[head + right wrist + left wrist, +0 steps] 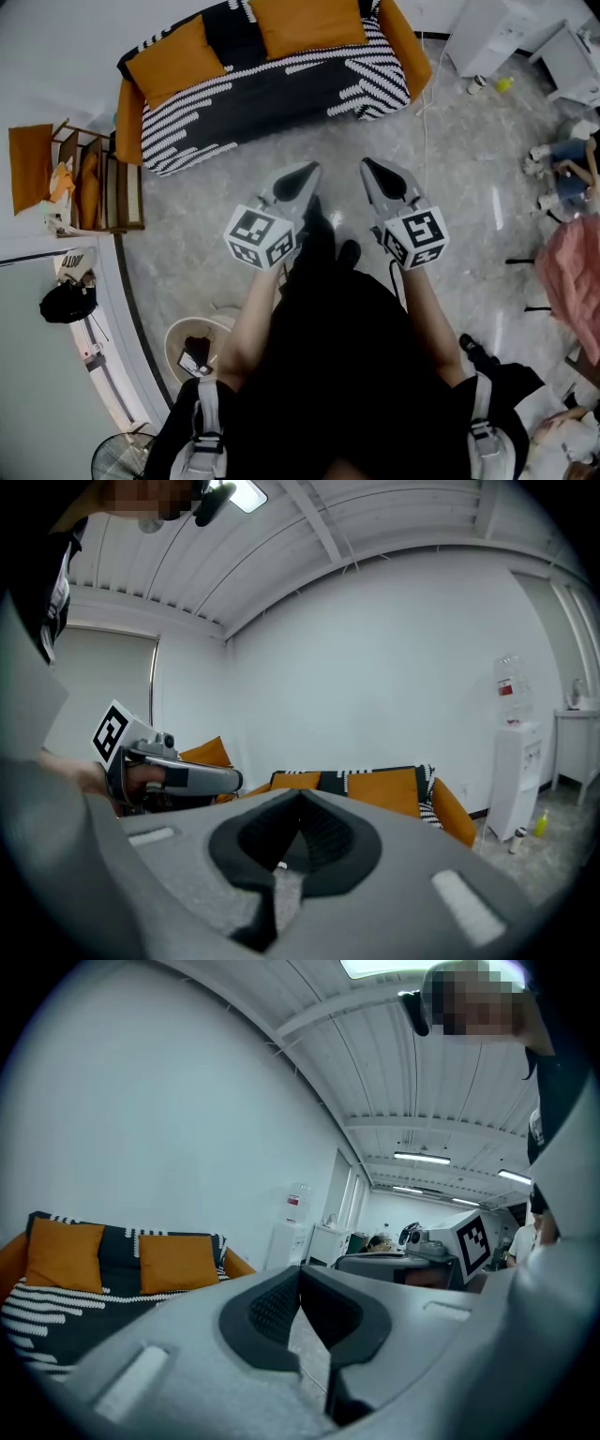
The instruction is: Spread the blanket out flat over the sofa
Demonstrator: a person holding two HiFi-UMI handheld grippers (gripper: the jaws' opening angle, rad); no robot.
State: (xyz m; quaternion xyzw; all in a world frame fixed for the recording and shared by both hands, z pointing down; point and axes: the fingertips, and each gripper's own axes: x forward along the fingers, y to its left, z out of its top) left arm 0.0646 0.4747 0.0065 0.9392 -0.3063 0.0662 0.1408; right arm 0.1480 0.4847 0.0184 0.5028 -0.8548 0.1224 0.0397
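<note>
Both closed and empty, my left gripper (302, 176) and right gripper (377, 174) hover over the floor (450, 141), well apart from the far sofa (413, 49) where the striped blanket (281, 89) lies draped; next, I judge, comes stepping near to flatten it.

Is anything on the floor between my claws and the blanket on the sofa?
Nothing visible. Only bare floor lies between the left claw, the right claw and the blanket draped on the sofa. Both claws are shut and empty.
</note>
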